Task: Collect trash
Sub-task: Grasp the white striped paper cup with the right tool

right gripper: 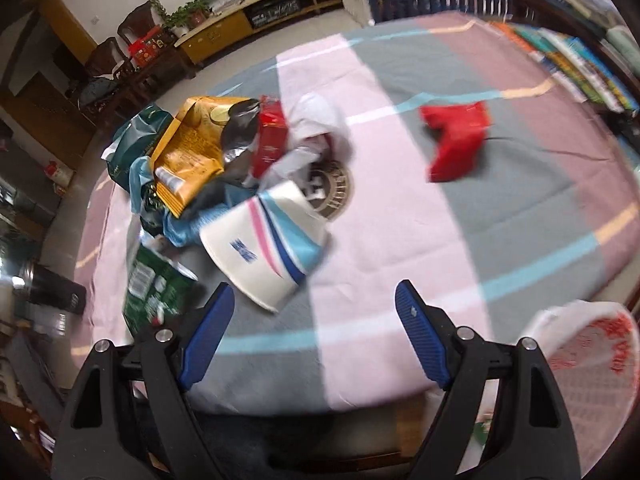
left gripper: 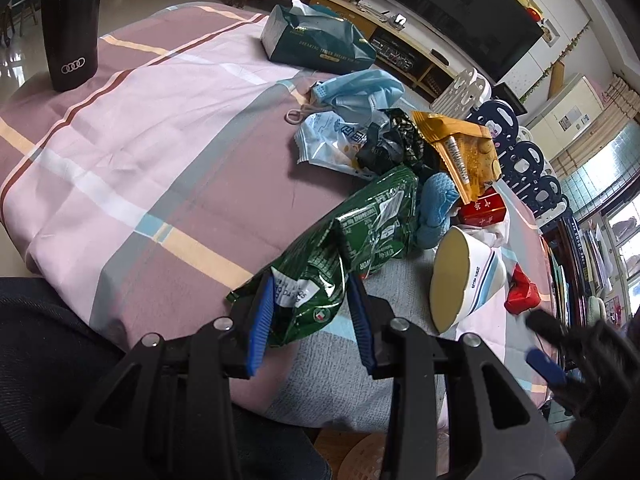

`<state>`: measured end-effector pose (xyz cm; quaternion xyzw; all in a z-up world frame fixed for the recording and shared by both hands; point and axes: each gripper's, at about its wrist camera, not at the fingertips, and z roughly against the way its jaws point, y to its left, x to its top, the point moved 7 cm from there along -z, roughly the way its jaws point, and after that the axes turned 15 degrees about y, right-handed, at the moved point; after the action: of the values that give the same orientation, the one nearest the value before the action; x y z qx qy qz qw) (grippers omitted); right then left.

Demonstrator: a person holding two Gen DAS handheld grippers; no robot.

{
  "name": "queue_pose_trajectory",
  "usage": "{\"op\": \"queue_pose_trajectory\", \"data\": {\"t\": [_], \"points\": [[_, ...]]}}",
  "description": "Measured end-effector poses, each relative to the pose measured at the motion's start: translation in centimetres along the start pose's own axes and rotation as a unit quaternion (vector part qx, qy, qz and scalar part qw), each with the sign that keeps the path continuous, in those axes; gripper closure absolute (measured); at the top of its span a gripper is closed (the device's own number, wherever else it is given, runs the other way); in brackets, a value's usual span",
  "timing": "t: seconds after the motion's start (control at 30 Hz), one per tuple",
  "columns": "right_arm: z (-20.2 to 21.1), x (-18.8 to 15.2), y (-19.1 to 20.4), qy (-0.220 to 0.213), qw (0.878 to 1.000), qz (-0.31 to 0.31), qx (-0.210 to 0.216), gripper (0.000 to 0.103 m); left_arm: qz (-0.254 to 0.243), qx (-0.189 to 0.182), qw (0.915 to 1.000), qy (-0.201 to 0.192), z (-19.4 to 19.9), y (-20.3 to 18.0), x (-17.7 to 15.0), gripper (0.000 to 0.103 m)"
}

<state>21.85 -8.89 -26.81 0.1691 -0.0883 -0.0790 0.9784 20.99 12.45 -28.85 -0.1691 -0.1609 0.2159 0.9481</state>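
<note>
My left gripper (left gripper: 310, 280) is shut on the near end of a green snack bag (left gripper: 360, 224), which trails back into a pile of trash on the checked tablecloth (left gripper: 140, 152). In the pile are a yellow snack bag (left gripper: 464, 148), a blue face mask (left gripper: 360, 92), a red box (left gripper: 484, 208) and a paper bowl (left gripper: 464, 276) lying on its side. My right gripper (right gripper: 314, 292) is open just in front of the paper bowl (right gripper: 272, 248), with only cloth between its fingers. A crumpled red wrapper (right gripper: 456, 140) lies apart on the right.
A black tumbler (left gripper: 72, 28) stands at the far left and a dark green tissue pack (left gripper: 316, 40) at the back. A white plastic bag with red print (right gripper: 592, 360) hangs off the table's near right edge. A wicker coaster (right gripper: 340, 184) lies behind the bowl.
</note>
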Motion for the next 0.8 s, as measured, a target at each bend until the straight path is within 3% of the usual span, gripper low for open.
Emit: {"op": "queue_pose_trajectory", "data": {"t": [0.13, 0.23, 0.33, 0.4, 0.67, 0.8], "points": [[-4.2, 2.1, 1.0, 0.056, 0.995, -0.056, 0.059, 0.022, 0.001, 0.0, 1.0, 0.001, 0.0, 0.1, -0.1, 0.066], [-6.5, 2.7, 1.1, 0.084, 0.988, -0.098, 0.091, 0.014, 0.001, -0.003, 1.0, 0.003, -0.1, 0.0, 0.0, 0.066], [-6.3, 3.9, 1.0, 0.06, 0.98, -0.126, 0.142, 0.009, -0.002, -0.004, 1.0, 0.003, -0.1, -0.1, 0.0, 0.065], [-6.2, 4.6, 0.7, 0.05, 0.977, -0.142, 0.151, 0.007, -0.004, -0.004, 1.0, 0.003, -0.2, -0.2, 0.1, 0.065], [-7.8, 4.8, 2.3, 0.053, 0.99, -0.095, 0.087, 0.007, -0.011, -0.006, 0.9999, 0.011, -0.5, -0.3, 0.0, 0.065], [-7.8, 4.4, 2.5, 0.046, 0.994, -0.068, 0.074, 0.029, -0.017, -0.005, 0.9998, 0.013, -0.6, -0.5, 0.0, 0.065]]}}
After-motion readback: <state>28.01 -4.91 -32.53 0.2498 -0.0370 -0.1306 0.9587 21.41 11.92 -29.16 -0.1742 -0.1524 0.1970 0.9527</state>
